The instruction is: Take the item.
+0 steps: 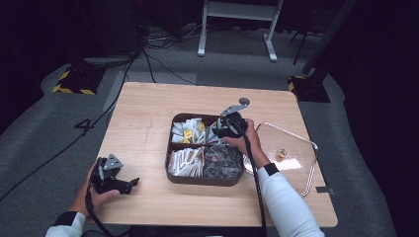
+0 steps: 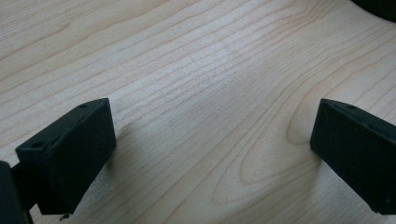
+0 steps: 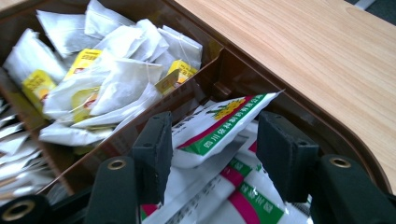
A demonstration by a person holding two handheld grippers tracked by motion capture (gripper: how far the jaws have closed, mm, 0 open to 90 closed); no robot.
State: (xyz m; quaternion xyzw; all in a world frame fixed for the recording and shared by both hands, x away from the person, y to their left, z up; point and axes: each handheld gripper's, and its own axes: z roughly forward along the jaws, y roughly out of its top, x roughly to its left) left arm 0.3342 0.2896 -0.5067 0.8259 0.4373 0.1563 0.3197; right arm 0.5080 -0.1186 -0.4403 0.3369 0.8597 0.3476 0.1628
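Observation:
A brown four-compartment tray (image 1: pixel 202 181) sits mid-table. My right gripper (image 1: pixel 220 131) reaches into its back right compartment, which holds white sachets printed in green and red. In the right gripper view the jaws of my right gripper (image 3: pixel 215 128) stand apart astride one tilted sachet (image 3: pixel 224 121). Its left end lies against the left pad, and the right pad is clear of it. The sachet rests on others below. My left gripper (image 1: pixel 131 185) lies at the table's front left, held in a hand. It (image 2: pixel 210 140) is open over bare wood.
Tea bags with yellow tags (image 3: pixel 102 79) fill the back left compartment. White sticks (image 1: pixel 185 162) fill the front left compartment and dark sachets (image 1: pixel 222 163) the front right one. A clear lid (image 1: pixel 296 140) with a gold knob (image 1: pixel 281 154) lies right of the tray.

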